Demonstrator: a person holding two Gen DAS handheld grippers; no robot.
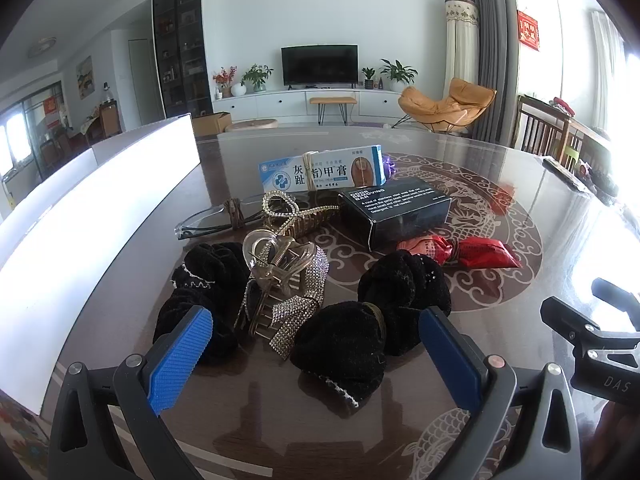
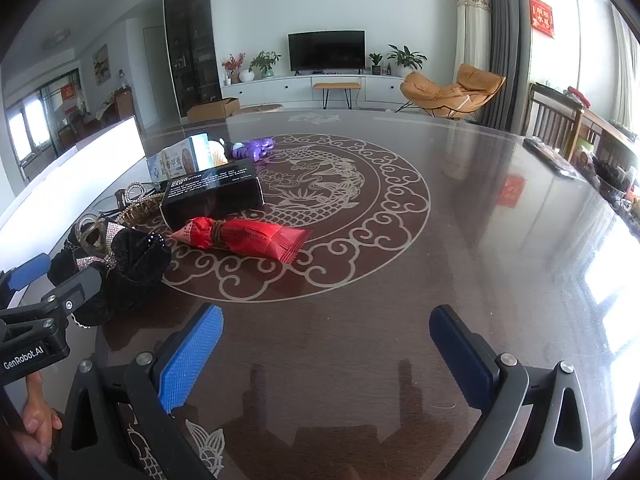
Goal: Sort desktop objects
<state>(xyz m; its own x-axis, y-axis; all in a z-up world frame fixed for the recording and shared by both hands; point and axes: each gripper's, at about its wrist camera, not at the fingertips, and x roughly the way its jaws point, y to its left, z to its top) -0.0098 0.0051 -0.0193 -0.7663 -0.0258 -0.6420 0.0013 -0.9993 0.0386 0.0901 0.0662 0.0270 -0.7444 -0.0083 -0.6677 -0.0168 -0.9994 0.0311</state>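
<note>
My left gripper (image 1: 316,354) is open, its blue pads either side of a pile of black scrunchies (image 1: 344,348) and a rhinestone hair claw (image 1: 280,276), low over the table. Behind lie a gold hair claw (image 1: 296,212), glasses (image 1: 208,220), a black box (image 1: 396,210), a blue-white medicine box (image 1: 324,170) and a red packet (image 1: 464,252). My right gripper (image 2: 326,356) is open and empty over bare table. In its view the red packet (image 2: 248,236), black box (image 2: 212,196), a purple toy (image 2: 252,148) and the scrunchies (image 2: 136,264) lie to the left.
A white storage box (image 1: 100,200) stands along the table's left side. The dark glossy table (image 2: 480,240) has a dragon pattern in the middle. A remote (image 2: 548,156) and dark clutter lie at the far right edge. Chairs stand beyond it.
</note>
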